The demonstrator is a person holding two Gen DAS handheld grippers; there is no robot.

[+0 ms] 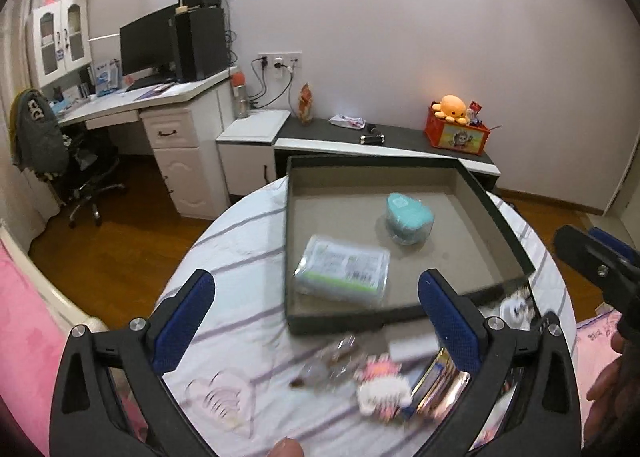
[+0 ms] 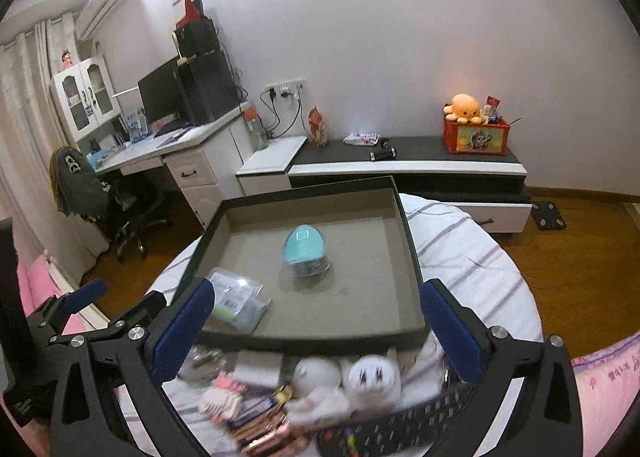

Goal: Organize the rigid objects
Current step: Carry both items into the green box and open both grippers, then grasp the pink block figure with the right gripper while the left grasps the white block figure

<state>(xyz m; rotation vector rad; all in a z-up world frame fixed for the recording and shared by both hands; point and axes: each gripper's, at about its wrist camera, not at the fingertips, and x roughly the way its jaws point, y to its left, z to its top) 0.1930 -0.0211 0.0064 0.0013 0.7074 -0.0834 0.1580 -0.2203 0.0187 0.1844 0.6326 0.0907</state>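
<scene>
A pale wall (image 2: 400, 37) backs the room above a brown wooden floor (image 1: 112, 257). On the left stands a white corner desk (image 1: 160, 105) bearing a dark monitor (image 1: 146, 41), with an office chair (image 1: 80, 169) before it. A low dark-topped cabinet (image 2: 420, 161) runs along the wall, carrying an orange crate (image 2: 476, 137). An air conditioner (image 2: 104, 1) hangs high on the left.

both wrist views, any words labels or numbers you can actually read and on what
None can be read with confidence.
Clear packet in the tray: printed label, blurred.
Teal-lidded container: small mark on the lid, illegible.
Red box under the orange plush: picture only.
Jacket on the chair: large light characters, unclear.
Pink cloth: marks too distorted to read.
</scene>
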